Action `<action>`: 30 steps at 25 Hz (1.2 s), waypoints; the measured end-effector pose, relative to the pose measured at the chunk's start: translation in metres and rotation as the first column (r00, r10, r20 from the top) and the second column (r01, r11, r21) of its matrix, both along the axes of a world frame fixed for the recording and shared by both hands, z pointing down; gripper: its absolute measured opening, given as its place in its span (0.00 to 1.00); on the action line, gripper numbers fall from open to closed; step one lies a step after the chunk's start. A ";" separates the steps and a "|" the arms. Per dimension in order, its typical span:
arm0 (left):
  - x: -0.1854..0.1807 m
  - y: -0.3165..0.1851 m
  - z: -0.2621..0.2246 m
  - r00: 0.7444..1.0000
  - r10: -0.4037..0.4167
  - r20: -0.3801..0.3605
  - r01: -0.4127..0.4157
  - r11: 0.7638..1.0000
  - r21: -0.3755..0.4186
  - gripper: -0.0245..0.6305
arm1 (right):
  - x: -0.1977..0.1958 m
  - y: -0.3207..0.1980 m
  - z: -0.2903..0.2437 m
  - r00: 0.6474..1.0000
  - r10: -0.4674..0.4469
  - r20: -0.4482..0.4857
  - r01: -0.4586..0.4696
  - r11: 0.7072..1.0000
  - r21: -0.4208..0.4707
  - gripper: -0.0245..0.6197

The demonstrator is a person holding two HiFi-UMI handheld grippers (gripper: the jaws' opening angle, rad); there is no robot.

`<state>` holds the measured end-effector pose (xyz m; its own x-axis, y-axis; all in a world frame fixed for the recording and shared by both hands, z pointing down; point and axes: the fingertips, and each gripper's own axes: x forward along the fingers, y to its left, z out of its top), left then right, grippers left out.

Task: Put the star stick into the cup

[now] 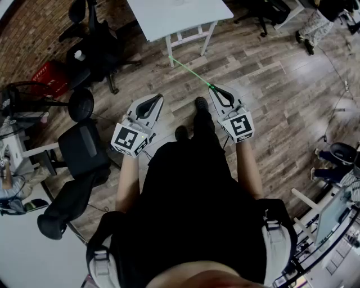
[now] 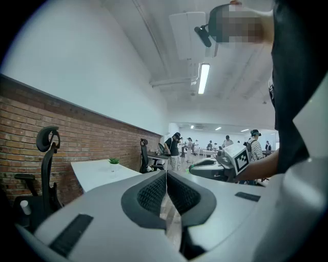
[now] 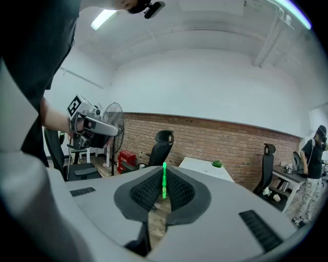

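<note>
One step was done: the right gripper [image 1: 215, 90] clamped the green stick [image 1: 188, 72], which pointed to ten o'clock. The left gripper [image 1: 157, 98] had its jaws together, empty. No cup was visible.

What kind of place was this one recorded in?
Probably an open-plan office or lab: wood-plank floor, black office chair, white table and a long brick wall.

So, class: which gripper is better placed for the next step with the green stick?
Right. The right gripper is shut on the stick, which points forward from its jaws. The left gripper has its jaws together with nothing between them.
</note>
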<state>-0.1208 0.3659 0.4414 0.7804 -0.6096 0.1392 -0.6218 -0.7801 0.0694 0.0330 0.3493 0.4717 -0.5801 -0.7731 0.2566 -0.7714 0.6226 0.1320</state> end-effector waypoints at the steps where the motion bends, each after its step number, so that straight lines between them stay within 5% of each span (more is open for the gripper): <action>1: 0.000 0.000 0.000 1.000 0.001 -0.003 -0.001 1.000 -0.003 0.07 | 0.001 -0.001 0.001 1.000 -0.002 -0.005 0.002 1.000 0.001 0.06; 30: 0.032 -0.062 0.002 1.000 0.015 0.012 -0.014 0.999 -0.030 0.07 | 0.035 -0.062 0.010 1.000 0.009 -0.018 -0.009 1.000 -0.028 0.06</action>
